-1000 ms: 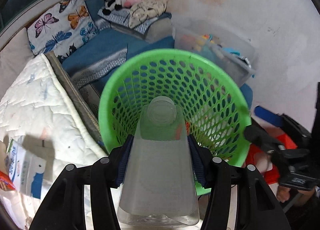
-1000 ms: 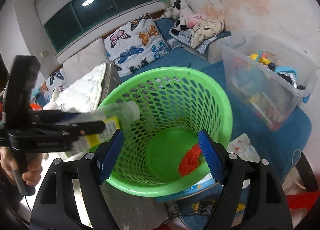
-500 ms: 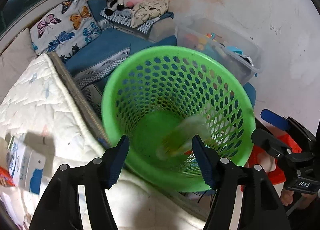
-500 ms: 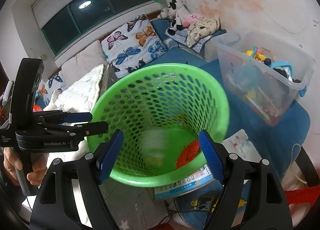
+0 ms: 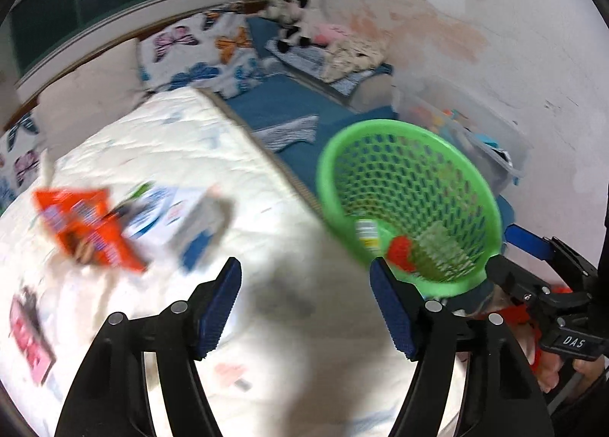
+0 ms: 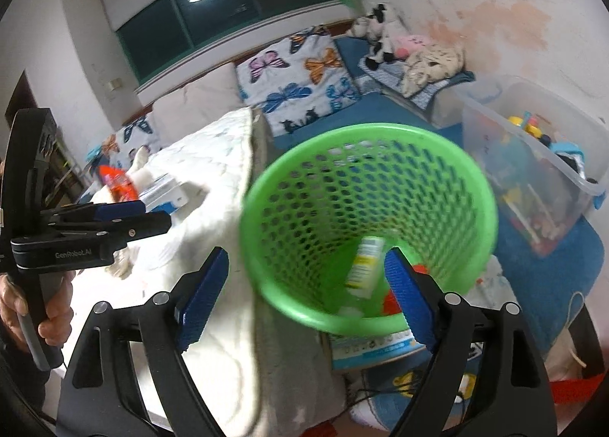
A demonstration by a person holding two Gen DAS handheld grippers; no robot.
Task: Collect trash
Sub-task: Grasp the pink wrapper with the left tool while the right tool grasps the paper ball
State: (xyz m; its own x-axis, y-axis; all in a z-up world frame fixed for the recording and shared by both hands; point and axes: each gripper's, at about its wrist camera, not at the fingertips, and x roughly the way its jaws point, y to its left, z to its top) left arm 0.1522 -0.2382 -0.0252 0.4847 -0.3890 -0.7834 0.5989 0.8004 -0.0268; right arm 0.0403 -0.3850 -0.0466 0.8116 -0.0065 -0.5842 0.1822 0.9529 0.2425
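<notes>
Left wrist view: my left claw (image 5: 304,303) is opening, empty, over the bed (image 5: 160,155); the orange wrapper (image 5: 85,233) lies far left. Blurred aim could pinch quilt, not trash.

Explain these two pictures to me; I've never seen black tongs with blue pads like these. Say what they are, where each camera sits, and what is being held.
There is no robot here. A person holds a hand-operated claw in each hand, with a wide-angle camera on each that looks along its two fingers. One picture comes from the left claw, the other from the right claw. Both claws are opening with nothing between the pads. A green basket beside the bed holds a clear bottle and something red. On the white quilt lie an orange packet and a blurred white carton, seemingly trash to collect.
</notes>
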